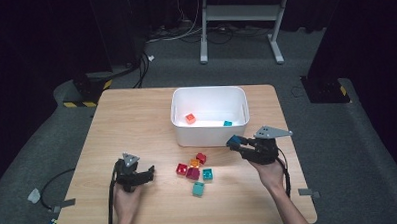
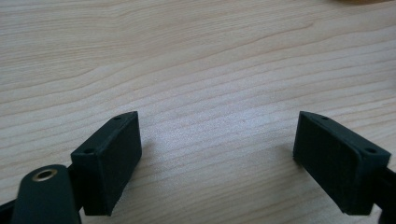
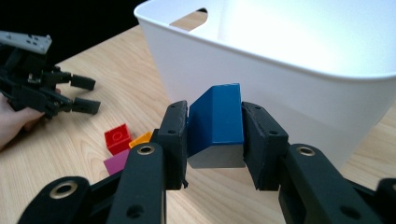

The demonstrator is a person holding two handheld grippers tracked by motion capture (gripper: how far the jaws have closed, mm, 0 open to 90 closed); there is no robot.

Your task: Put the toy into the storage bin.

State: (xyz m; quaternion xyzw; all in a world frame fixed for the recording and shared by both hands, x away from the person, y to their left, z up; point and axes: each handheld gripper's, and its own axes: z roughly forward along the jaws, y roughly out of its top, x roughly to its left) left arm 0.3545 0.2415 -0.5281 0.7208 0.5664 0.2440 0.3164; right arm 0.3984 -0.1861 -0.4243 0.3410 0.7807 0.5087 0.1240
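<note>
Right hand-held gripper (image 3: 215,140) clamped on blue block (image 3: 217,123) (held above the bench (image 1: 136,119)), at 4 o'clock of white bin (image 1: 210,133), left hand-held gripper (image 2: 217,154) jaws apart over bare wood.

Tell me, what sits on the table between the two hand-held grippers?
In the high view, a cluster of small blocks, red, orange, magenta and teal, lies on the table between the left gripper and the right gripper.

Overhead light falls brightly on the pale wooden table (image 1: 137,124) while the surrounding room sinks into near black. The white plastic bin (image 3: 299,60) glares, almost washed out inside. Soft, short shadows lie under things. The high view is slightly soft; close black jaws blur mildly.
</note>
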